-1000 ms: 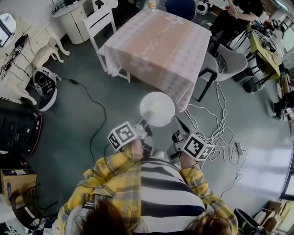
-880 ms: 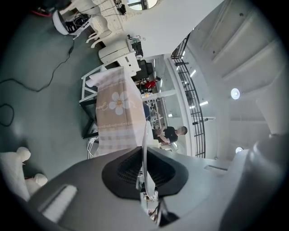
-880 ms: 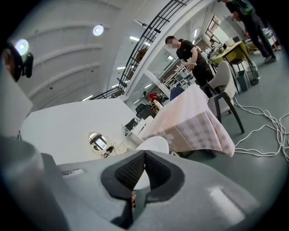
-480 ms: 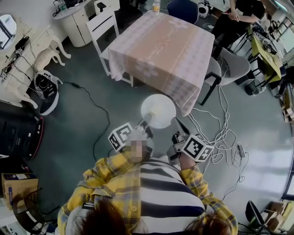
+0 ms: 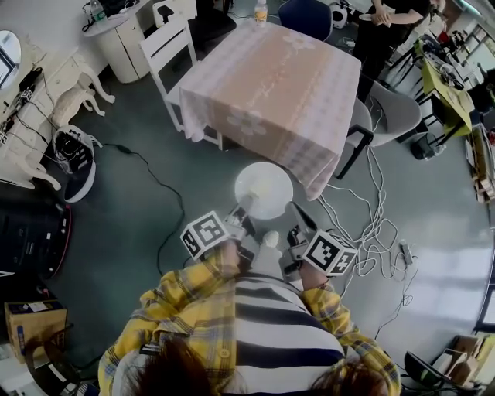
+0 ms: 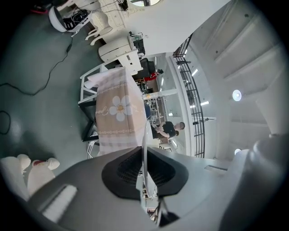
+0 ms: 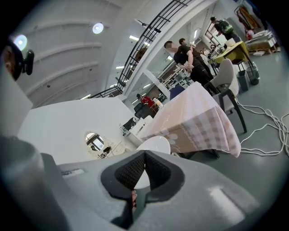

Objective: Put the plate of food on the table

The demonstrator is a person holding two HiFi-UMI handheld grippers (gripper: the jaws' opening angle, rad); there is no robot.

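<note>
A round white plate (image 5: 264, 189) is carried level above the grey floor, just short of the near corner of the table (image 5: 271, 77) with its pink flowered cloth. I cannot make out any food on the plate. My left gripper (image 5: 241, 207) is shut on the plate's near rim. In the left gripper view the plate (image 6: 144, 144) shows edge-on between the pads (image 6: 128, 169), with the table (image 6: 118, 113) beyond. My right gripper (image 5: 294, 210) is beside the plate's right side, shut and empty. In the right gripper view the plate (image 7: 156, 145) lies past the closed pads (image 7: 131, 169), and the table (image 7: 194, 113) stands behind.
White chairs (image 5: 172, 39) stand at the table's left and a grey chair (image 5: 387, 104) at its right. Cables (image 5: 363, 224) trail over the floor to the right. A bottle (image 5: 257, 9) sits at the table's far edge. A person in black (image 5: 390, 23) stands beyond.
The view has shifted slightly as the person moves towards the table. The plate stays held in the left gripper, and both grippers keep their places before the body.
</note>
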